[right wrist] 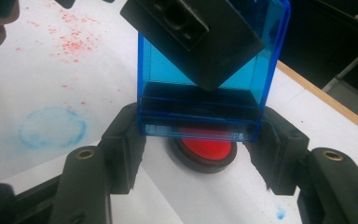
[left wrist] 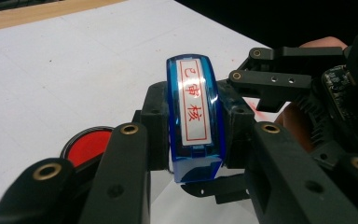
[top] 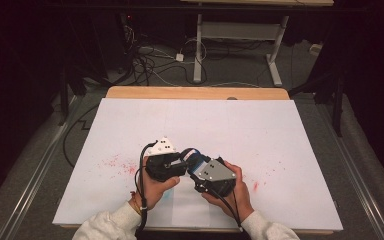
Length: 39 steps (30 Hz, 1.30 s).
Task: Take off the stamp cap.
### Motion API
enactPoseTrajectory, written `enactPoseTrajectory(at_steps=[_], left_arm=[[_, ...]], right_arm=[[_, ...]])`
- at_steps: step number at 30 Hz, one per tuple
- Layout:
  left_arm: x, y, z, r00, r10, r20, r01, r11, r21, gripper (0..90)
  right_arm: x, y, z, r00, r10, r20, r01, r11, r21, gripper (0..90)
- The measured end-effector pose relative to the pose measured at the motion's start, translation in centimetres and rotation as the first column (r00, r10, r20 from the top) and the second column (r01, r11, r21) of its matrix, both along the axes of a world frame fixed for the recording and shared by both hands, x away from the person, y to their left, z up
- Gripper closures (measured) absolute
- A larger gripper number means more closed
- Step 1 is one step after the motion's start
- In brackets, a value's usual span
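Blue stamp point(left wrist: 195, 116) sits up off table, between both tongs, above red ink pad point(right wrist: 204, 150) on white sheet point(top: 260, 130). Left tongs point(left wrist: 193, 140) squeeze stamp body tight. Right tongs point(right wrist: 200, 135) pinch stamp's lower end tight too. Keep both hands still and level. Pull ends apart slowly, straight, no twisting. Stay over pad so drips land there. Mind old red specks point(top: 117, 164).

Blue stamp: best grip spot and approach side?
Clamp the stamp across its two broad flat faces, as the left gripper does now, coming in square to them. The right gripper takes the narrower lower end. Keep off the labelled end and the face toward the red ink pad.
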<state>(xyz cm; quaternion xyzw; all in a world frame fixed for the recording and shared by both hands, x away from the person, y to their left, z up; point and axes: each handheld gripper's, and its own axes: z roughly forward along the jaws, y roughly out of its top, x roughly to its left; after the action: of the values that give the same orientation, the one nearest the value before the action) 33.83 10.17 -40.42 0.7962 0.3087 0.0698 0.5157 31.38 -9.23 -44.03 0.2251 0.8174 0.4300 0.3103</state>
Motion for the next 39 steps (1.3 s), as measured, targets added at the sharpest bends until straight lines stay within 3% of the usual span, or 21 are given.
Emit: enactPoseTrajectory(at_steps=[5, 6, 8, 16, 25, 39], left_arm=[[-0.5, -0.1, -0.1, 0.999, 0.025, 0.037, -0.024, 0.9992, -0.031, 68.2], [-0.7, 0.0, 0.1, 0.9974, 0.039, 0.06, -0.037, 0.9988, -0.033, 68.4], [-0.7, 0.7, 0.7, 0.9951, 0.057, 0.081, -0.053, 0.9972, -0.054, 68.4], [-0.1, 1.6, 0.7, 0.9952, 0.067, 0.071, -0.065, 0.9973, -0.035, 68.4], [0.2, 3.4, 1.0, 0.9887, 0.115, 0.096, -0.116, 0.9932, 0.006, 68.4], [0.6, 5.0, 0.6, 0.9814, 0.159, 0.108, -0.164, 0.9854, 0.045, 68.4]], right_arm=[[0.0, 0.0, 0.0, 0.9995, -0.021, -0.023, 0.022, 0.999, 0.043, 40.9], [0.4, -0.5, -0.2, 0.9958, -0.047, -0.078, 0.053, 0.996, 0.078, 41.0], [1.0, -1.2, -0.5, 0.9923, -0.077, -0.097, 0.085, 0.993, 0.081, 40.9], [1.3, -2.5, -0.5, 0.9932, -0.081, -0.084, 0.084, 0.996, 0.038, 40.8], [0.9, -4.2, 0.2, 0.9928, -0.092, -0.077, 0.093, 0.996, 0.007, 40.7], [0.1, -7.2, 1.6, 0.9914, -0.12, -0.052, 0.123, 0.991, 0.051, 40.7]])
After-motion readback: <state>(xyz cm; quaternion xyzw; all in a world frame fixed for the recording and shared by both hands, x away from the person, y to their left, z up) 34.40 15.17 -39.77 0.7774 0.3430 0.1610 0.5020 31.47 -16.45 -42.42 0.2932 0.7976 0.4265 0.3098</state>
